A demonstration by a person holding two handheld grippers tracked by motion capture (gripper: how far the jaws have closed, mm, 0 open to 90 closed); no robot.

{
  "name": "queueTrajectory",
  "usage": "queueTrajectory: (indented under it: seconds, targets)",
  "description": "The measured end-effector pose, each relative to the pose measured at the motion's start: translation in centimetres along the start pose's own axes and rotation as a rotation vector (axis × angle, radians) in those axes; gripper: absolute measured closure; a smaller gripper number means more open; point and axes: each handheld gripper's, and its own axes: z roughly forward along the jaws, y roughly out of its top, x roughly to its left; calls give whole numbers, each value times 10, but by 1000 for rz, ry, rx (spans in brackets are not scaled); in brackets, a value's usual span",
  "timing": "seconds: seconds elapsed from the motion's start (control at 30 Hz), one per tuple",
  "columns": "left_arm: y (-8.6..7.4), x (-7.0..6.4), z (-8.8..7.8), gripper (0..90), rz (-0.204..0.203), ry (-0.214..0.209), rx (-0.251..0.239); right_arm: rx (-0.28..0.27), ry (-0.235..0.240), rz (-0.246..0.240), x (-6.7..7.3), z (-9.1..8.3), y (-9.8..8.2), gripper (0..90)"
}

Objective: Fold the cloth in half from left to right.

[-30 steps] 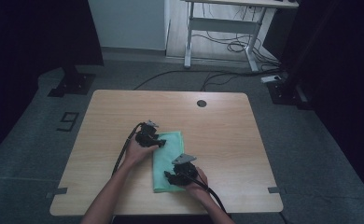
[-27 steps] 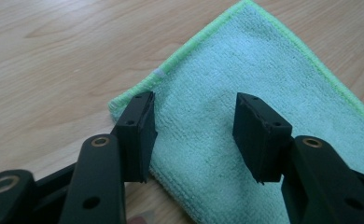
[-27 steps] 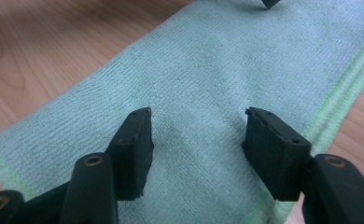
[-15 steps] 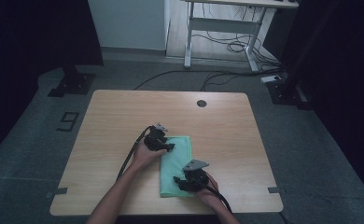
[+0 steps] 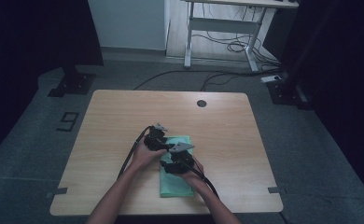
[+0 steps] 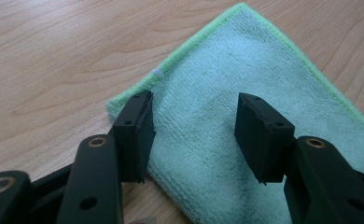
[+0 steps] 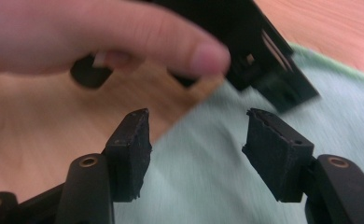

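A mint-green cloth (image 5: 174,185) lies flat on the wooden table (image 5: 124,112), near its front edge. My left gripper (image 5: 157,140) stands open at the cloth's far left corner. In the left gripper view the cloth (image 6: 245,79) runs under the left gripper (image 6: 196,135), one pad beside the corner's edge, the other over the fabric. My right gripper (image 5: 176,157) hovers open just behind it over the middle of the cloth. Its jaws have just been opening, with nothing between them. In the right gripper view the right gripper (image 7: 196,149) faces the other hand (image 7: 101,32) above the cloth (image 7: 208,186).
A round cable hole (image 5: 201,103) sits at the table's far edge. Cables trail from both grippers back over the front edge. Beyond the table stand a desk frame (image 5: 222,28) and floor cables. Bare wood surrounds the cloth on all sides.
My right gripper has moved away from the cloth's near right part, up and leftward, close to the left gripper. The left gripper has hardly shifted.
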Motion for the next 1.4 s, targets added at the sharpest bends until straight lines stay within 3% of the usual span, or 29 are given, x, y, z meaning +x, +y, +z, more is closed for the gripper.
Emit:
queueTrajectory:
  seconds: [0.17,0.37,0.57,0.7,1.0,1.4]
  targets:
    - [0,2,0,468,-14,-14,-5,50,-43,-38,3,20,3,415]
    - [0,3,0,471,-17,-12,-8,-27,-49,40,-4,14,3,437]
    - [0,3,-1,473,-23,-17,-5,33,-65,25,-7,22,0,428]
    - [0,3,-1,472,-18,-15,-2,44,-74,13,-4,24,-3,427]
    - [0,0,0,473,-16,2,-7,54,-60,-32,7,11,-16,428]
    - [-1,0,0,480,-17,7,-14,21,-19,-63,37,-19,-48,432]
